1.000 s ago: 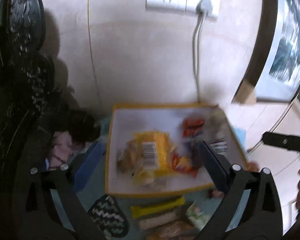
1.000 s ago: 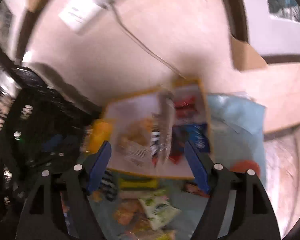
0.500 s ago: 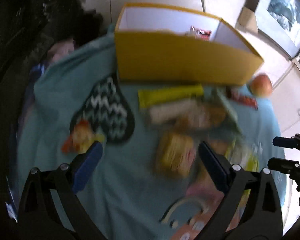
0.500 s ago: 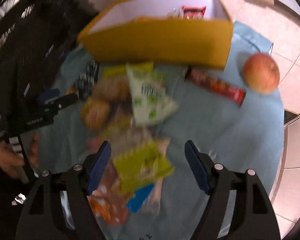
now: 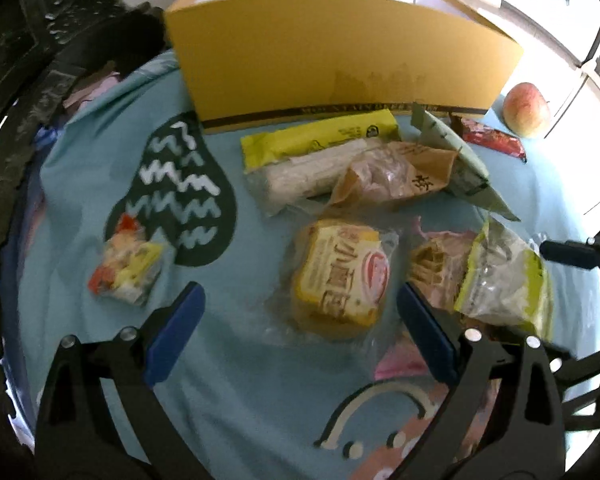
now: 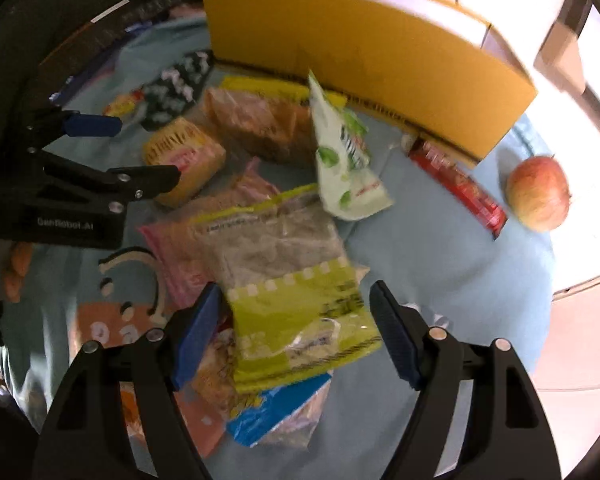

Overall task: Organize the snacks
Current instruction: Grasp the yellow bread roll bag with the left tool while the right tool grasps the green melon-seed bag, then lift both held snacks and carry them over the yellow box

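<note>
A teal cloth (image 5: 240, 380) covers the tabletop. Nearest, the right hand-held gripper (image 6: 296, 330) gapes wide over a green packet (image 6: 296, 300), gripping nothing; that packet's long axis runs away from the camera and hides a blue packet (image 6: 276, 412) beneath. The left hand-held gripper (image 5: 300, 330), wide and empty, straddles a yellow packet (image 5: 340, 272). Beyond, the yellow box (image 5: 340, 52) hides its contents.

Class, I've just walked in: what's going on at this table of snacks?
A person holds two grippers over snack packets scattered on a teal cloth in front of a yellow cardboard box. The left gripper, fingers open, hovers over a yellow bun packet; the open right gripper straddles a lime-green clear bag. Nothing is gripped yet.
</note>
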`<move>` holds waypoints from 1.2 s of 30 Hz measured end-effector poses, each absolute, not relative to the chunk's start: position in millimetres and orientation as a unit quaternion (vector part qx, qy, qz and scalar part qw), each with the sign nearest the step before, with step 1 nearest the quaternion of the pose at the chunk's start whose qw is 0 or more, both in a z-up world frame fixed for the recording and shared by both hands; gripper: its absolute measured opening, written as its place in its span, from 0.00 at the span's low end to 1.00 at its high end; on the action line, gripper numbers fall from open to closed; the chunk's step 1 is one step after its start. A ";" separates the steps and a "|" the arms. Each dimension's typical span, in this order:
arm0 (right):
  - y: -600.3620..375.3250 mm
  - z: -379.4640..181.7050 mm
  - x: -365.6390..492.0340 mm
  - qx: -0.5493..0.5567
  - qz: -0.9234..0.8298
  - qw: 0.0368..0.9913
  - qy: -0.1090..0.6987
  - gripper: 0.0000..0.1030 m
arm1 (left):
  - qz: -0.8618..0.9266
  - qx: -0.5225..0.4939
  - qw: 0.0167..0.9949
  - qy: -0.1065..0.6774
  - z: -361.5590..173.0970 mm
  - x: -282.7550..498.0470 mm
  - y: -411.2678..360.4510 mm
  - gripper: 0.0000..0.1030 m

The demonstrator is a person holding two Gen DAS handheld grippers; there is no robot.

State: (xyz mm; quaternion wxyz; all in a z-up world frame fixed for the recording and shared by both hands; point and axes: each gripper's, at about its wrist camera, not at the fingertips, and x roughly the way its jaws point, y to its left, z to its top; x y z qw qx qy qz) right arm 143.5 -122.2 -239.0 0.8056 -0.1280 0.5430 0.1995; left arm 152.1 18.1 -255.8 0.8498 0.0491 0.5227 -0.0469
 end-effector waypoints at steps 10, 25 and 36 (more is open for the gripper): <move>-174.2 -245.4 149.3 0.036 0.211 0.779 0.589 0.67 | -0.115 0.102 0.846 0.510 -269.2 153.4 -7.8 0.50; -220.7 -187.4 125.4 0.150 0.223 0.800 0.536 0.67 | -0.150 -0.056 0.883 0.442 -211.7 114.4 44.3 0.50; -223.9 -87.0 158.5 0.146 0.244 0.852 0.440 0.67 | -0.149 -0.090 0.920 0.351 -116.0 131.9 41.9 0.50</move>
